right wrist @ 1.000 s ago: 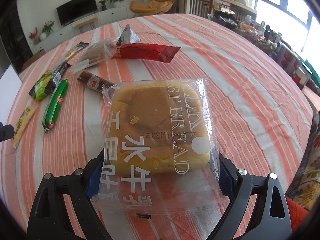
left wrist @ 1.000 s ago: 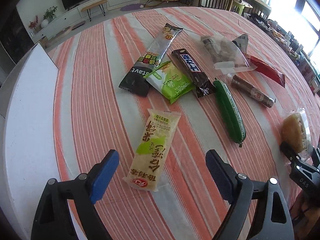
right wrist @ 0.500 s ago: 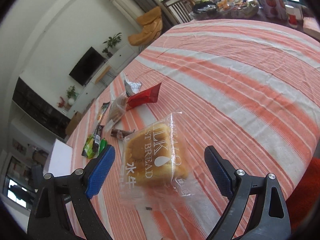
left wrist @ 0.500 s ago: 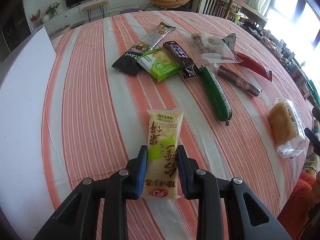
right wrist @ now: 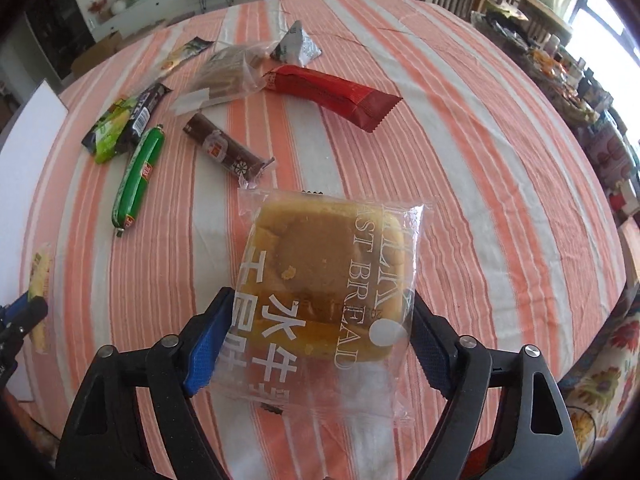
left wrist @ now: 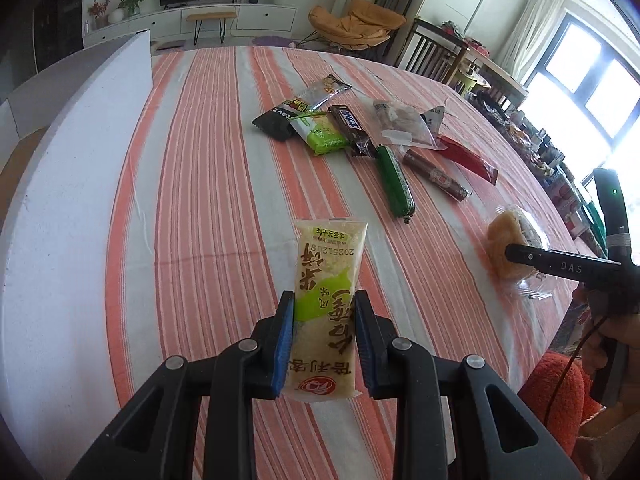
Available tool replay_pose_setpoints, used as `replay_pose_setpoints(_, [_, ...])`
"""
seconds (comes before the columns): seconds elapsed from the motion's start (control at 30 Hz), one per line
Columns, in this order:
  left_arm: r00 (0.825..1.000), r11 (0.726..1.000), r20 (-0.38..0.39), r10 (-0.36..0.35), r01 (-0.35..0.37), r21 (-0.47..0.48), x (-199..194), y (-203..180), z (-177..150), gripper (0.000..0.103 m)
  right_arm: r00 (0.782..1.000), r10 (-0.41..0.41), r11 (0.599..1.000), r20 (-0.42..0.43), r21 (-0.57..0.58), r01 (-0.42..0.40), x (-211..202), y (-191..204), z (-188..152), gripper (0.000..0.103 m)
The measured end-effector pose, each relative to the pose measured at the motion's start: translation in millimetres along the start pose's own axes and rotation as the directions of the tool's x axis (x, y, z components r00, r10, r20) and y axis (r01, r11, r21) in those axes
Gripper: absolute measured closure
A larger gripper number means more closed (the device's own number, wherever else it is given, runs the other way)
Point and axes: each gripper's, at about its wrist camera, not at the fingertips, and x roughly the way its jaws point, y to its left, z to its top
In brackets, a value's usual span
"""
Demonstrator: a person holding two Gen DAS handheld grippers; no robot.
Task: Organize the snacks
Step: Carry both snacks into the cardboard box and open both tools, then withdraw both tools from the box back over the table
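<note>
Gripping the rice cracker pack (left wrist: 326, 304) with left jaws; right jaws just closing on bread (right wrist: 328, 276) (touching?). Pile mid-counter (left wrist: 192, 200) still unsorted.

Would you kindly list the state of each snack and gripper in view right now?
Left gripper: shut on the pale yellow rice-cracker packet.
Right gripper: jaws just closing, pressing the clear-wrapped square bread.
Green sausage stick: lying flat, untouched.
Red foil bar: lying flat, sealed.
Brown wrapped roll: lying flat.
Clear zip bag: lying flat on the striped tablecloth.
</note>
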Motion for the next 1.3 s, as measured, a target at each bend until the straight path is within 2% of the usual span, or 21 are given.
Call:
replay_pose_setpoints(0.13, [0.996,0.995,0.031,-0.082,0.084,-0.059,-29.5,3.1,-7.6,0.075,0.997,0.078,0.996,0.023,0.044,-0.079,-22.9,-10.7,-10.7,0.032])
replay_pose_setpoints(0.23, [0.987,0.986,0.072,-0.142,0.147,-0.081,-53.0,2.1,-4.6,0.075,0.981,0.188,0.981,0.036,0.046,-0.190,-46.6,-2.6,-13.6,0.032])
replay_pose_setpoints(0.3, [0.977,0.974,0.105,-0.187,0.198,-0.107,-73.5,6.0,1.6,0.075,0.967,0.252,0.968,0.050,0.006,-0.252,-66.1,16.5,-11.6,0.032])
replay_pose_setpoints(0.4, [0.961,0.960,0.178,-0.212,0.238,-0.144,-113.2,24.4,11.4,0.075,0.925,0.373,0.927,0.072,-0.074,-0.368,-98.7,66.8,-3.9,0.032])
replay_pose_setpoints(0.47, [0.956,0.962,0.232,-0.178,0.219,-0.165,-141.7,44.5,16.1,0.075,0.886,0.457,0.886,0.075,-0.127,-0.446,-117.0,102.8,5.7,0.032])
replay_pose_setpoints(0.53, [0.953,0.964,0.279,-0.118,0.177,-0.196,-169.0,70.5,16.9,0.075,0.839,0.541,0.832,0.059,-0.187,-0.523,-133.6,146.6,13.8,0.032])
replay_pose_setpoints(0.63, [0.950,0.962,0.313,0.020,0.067,-0.264,-198.9,112.7,11.8,0.075,0.759,0.651,0.731,-0.003,-0.270,-0.627,-152.7,215.0,19.2,0.032])
replay_pose_setpoints(0.7, [0.945,0.944,0.306,0.117,-0.011,-0.329,-209.3,143.7,4.7,0.075,0.720,0.692,0.675,-0.044,-0.315,-0.668,-160.5,256.4,20.0,0.032])
replay_pose_setpoints(0.77, [0.938,0.918,0.283,0.202,-0.081,-0.389,-212.7,170.3,-4.2,0.075,0.699,0.711,0.632,-0.077,-0.364,-0.684,-164.3,295.6,18.0,0.032])
replay_pose_setpoints(0.87, [0.916,0.876,0.244,0.318,-0.186,-0.445,-209.1,198.6,-22.1,0.075,0.685,0.719,0.596,-0.119,-0.403,-0.695,-156.1,343.0,13.6,0.032])
replay_pose_setpoints(1.0, [0.896,0.833,0.174,0.408,-0.287,-0.473,-195.4,221.9,-40.0,0.074,0.684,0.708,0.571,-0.176,-0.426,-0.701,-125.3,392.4,7.2,0.031])
replay_pose_setpoints(1.03, [0.892,0.825,0.153,0.425,-0.312,-0.470,-189.8,224.4,-42.3,0.062,0.691,0.698,0.576,-0.185,-0.429,-0.696,-116.7,400.5,6.0,0.029])
replay_pose_setpoints(1.07, [0.891,0.821,0.140,0.432,-0.325,-0.470,-184.6,225.5,-45.1,0.038,0.698,0.690,0.583,-0.192,-0.424,-0.693,-109.9,404.7,3.9,0.026])
replay_pose_setpoints(1.13, [0.887,0.822,0.153,0.436,-0.323,-0.469,-180.5,223.8,-49.7,0.014,0.691,0.695,0.588,-0.200,-0.395,-0.705,-98.6,401.2,6.0,0.021])
replay_pose_setpoints(1.17, [0.882,0.826,0.166,0.440,-0.325,-0.461,-179.7,220.6,-51.6,0.012,0.683,0.704,0.590,-0.195,-0.376,-0.715,-96.5,392.5,7.6,0.021])
replay_pose_setpoints(1.23, [0.882,0.835,0.175,0.438,-0.327,-0.442,-174.9,215.2,-50.4,0.012,0.683,0.714,0.610,-0.153,-0.342,-0.714,-96.8,367.8,16.4,0.021])
replay_pose_setpoints(1.3, [0.895,0.854,0.195,0.401,-0.288,-0.433,-173.1,209.5,-45.2,0.012,0.696,0.714,0.643,-0.075,-0.322,-0.694,-99.6,335.8,27.2,0.021])
